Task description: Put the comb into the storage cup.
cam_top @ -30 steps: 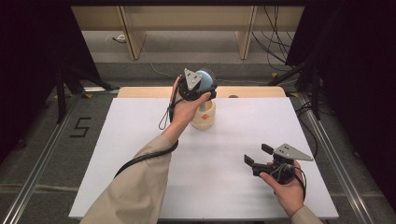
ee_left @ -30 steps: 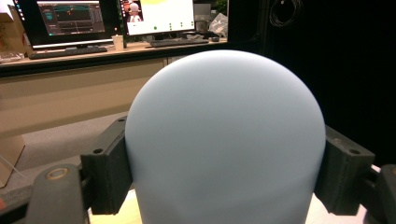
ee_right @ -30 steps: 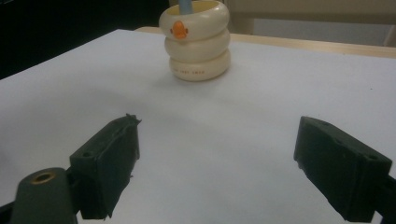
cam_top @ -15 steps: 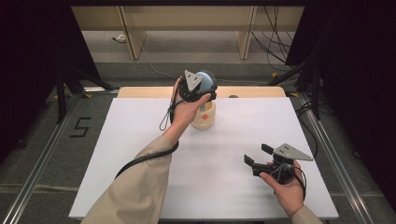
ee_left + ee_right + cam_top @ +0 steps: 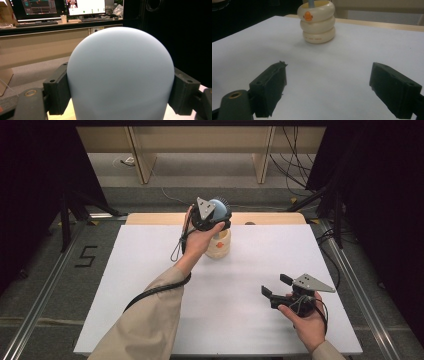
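A cream holder (image 5: 220, 248) made of stacked rings, with an orange duck face (image 5: 307, 16), stands at the far middle of the white table (image 5: 150, 270). My left gripper (image 5: 217, 215) hovers just above it, shut on a light blue rounded object (image 5: 221, 206). In the left gripper view that blue dome (image 5: 120, 75) is pinched between both pads (image 5: 57, 92). A blue stem (image 5: 312, 3) reaches down into the holder's mouth. My right gripper (image 5: 276, 286) is held low over the near right of the table, open, nothing between its jaws (image 5: 328, 92), facing the holder (image 5: 318, 23).
A wooden strip (image 5: 270, 218) borders the table's far edge. Beyond it are floor, cables (image 5: 295, 170) and wooden bench legs (image 5: 142, 162). Metal rails (image 5: 45, 285) run along both sides. A desk with monitors (image 5: 85, 6) shows behind the blue object.
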The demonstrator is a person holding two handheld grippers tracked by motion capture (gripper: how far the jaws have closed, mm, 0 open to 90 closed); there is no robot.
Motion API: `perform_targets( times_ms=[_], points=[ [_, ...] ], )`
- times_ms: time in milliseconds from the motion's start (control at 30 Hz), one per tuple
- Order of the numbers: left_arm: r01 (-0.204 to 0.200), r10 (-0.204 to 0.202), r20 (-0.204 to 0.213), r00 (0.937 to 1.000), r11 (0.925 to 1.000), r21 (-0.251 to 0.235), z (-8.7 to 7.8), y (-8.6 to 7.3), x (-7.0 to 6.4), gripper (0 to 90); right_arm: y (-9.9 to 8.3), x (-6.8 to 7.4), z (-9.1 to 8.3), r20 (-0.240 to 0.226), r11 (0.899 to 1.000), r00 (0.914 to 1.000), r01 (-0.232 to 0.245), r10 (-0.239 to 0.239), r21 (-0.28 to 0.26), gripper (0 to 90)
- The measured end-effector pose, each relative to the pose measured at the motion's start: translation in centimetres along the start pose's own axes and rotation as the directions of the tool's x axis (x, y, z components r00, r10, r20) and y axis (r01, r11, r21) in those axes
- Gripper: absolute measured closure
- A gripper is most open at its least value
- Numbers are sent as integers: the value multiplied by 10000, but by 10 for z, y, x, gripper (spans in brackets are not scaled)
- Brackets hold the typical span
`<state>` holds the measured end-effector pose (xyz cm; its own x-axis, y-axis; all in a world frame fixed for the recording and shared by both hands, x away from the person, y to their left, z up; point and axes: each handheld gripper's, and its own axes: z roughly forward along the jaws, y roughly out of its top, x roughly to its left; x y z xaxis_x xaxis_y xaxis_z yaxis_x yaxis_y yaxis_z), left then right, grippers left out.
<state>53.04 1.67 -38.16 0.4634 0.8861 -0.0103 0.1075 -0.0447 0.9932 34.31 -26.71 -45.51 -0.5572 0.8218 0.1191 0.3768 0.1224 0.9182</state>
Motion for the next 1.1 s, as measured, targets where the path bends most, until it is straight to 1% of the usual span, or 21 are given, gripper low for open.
perform_targets(
  times_ms=[100, 300, 1100],
  points=[
    [-148, 148, -52, 9999, 9999, -44, 0, -1, 0, 194, 0, 0, 0, 4, 10000, 10000, -6, 6, -10, 152],
    [-75, 75, -63, 10000, 10000, -55, 0, -3, -1, 195, 0, 0, 0, 12, 10000, 10000, 21, -21, 1, 152],
    [-69, 69, -41, 10000, 10000, 16, 3, -10, -1, 195, 0, 0, 0, 18, 10000, 10000, 14, -14, -20, 152]
  ],
)
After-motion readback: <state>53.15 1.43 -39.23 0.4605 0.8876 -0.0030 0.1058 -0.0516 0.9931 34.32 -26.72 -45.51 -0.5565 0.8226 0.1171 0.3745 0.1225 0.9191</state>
